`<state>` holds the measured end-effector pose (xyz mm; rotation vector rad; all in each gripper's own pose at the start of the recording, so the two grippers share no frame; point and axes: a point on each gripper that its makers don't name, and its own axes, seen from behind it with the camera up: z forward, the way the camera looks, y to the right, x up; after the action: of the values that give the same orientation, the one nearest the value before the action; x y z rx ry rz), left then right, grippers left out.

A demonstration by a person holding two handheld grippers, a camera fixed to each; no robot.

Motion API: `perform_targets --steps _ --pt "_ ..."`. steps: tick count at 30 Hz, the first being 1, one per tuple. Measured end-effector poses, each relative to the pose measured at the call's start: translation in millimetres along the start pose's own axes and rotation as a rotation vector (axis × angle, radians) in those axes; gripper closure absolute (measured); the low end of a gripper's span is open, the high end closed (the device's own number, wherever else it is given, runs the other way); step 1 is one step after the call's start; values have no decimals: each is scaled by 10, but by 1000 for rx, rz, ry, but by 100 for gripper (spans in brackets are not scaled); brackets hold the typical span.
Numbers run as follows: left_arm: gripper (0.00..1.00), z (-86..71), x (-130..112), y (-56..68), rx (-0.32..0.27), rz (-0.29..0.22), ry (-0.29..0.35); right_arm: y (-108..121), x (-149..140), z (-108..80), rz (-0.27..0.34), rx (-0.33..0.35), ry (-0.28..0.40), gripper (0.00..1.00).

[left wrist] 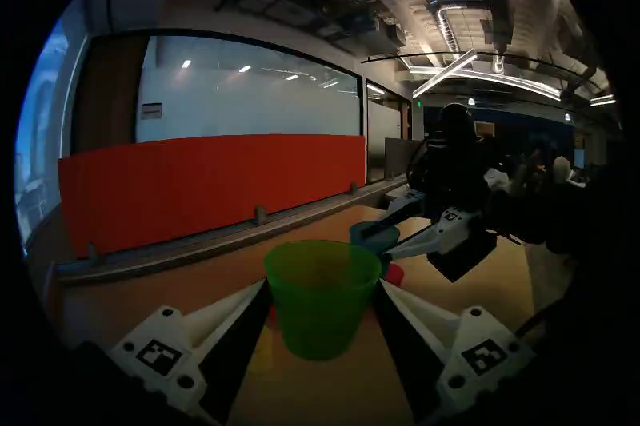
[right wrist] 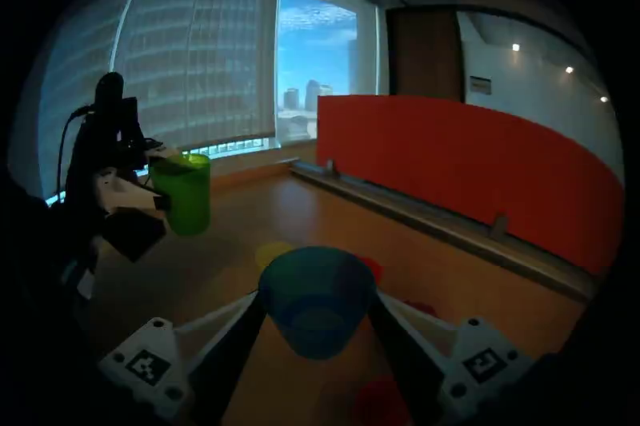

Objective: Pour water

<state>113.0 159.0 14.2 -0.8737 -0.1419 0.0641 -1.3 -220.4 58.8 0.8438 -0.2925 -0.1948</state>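
In the left gripper view the left gripper point(left wrist: 324, 288) clamps both fingers on the upright green cup point(left wrist: 322, 310) over the table point(left wrist: 224, 266), in the right gripper view the right gripper point(right wrist: 316, 298) likewise pinches the blue cup point(right wrist: 316, 316), and tipping with rims misaligned could spill water.

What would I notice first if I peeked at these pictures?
Probably the bright green cup, pinched by the left gripper right up front. Then the blue cup, held the same way by the right gripper, and the long red panel behind the wooden table.
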Motion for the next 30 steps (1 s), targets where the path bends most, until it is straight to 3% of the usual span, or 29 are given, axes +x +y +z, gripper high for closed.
perform_targets --steps 23,30 --pt "15 27 -86 68 -31 -22 16 -66 636 -269 -24 -4 210 9" --pt "15 53 -120 107 -42 -16 16 -75 771 -330 -34 -11 242 9"
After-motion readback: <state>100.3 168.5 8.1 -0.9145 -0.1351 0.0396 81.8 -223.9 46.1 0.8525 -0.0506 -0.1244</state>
